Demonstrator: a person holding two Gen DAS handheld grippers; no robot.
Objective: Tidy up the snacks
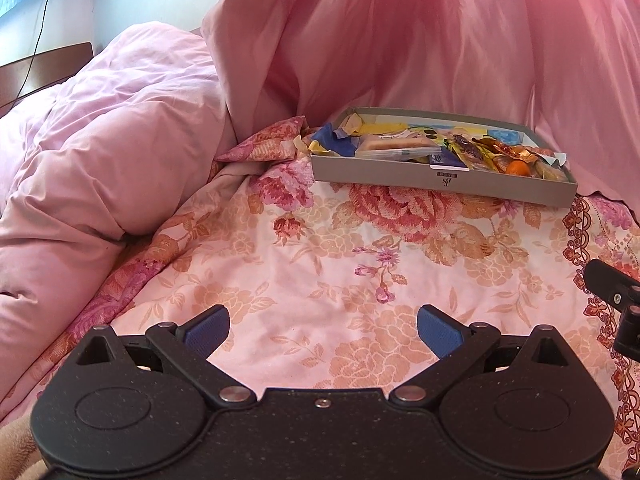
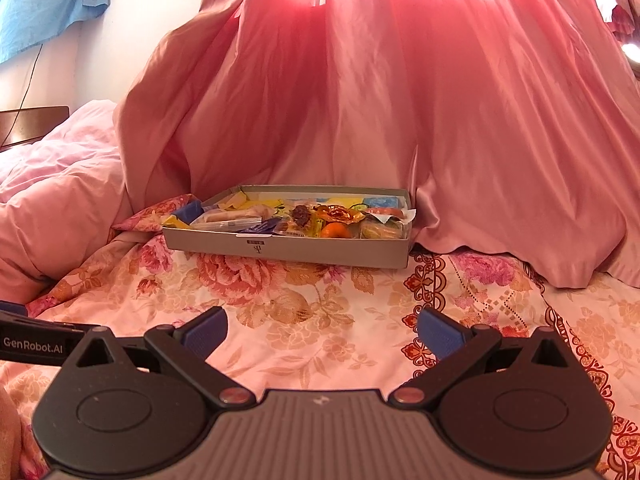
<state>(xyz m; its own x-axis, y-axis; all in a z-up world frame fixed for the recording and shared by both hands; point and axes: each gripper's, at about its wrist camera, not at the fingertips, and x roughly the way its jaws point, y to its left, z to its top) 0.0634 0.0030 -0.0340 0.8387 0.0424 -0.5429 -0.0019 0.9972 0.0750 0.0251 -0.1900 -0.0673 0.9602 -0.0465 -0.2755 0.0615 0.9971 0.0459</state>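
Over on the bed, a shallow grey cardboard box [image 2: 288, 249] sits on the pink floral bedsheet [image 2: 304, 332], close against the foot of the long pink satin curtain [image 2: 400, 100] that drapes down behind it. It is packed with wrapped snacks [image 2: 280, 220]: a pale biscuit bar in clear wrap [image 1: 394, 145], yellow and blue packets, a gold foil wrapper [image 2: 336, 213] and a small orange fruit [image 2: 335, 231] near the box's right end. A few blue and yellow wrappers [image 1: 332, 140] spill over its left edge onto the sheet. A rumpled pale pink duvet [image 1: 100, 140] is heaped to the left of the box. Both grippers hover low over the bare sheet, well short of the box. The left gripper [image 1: 323, 330] has its blue-padded fingers [image 1: 208, 330] spread wide with nothing between them, and the right gripper [image 2: 322, 330] likewise stands wide open and empty, its blue fingers [image 2: 440, 334] apart. Each gripper shows at the edge of the other's view.
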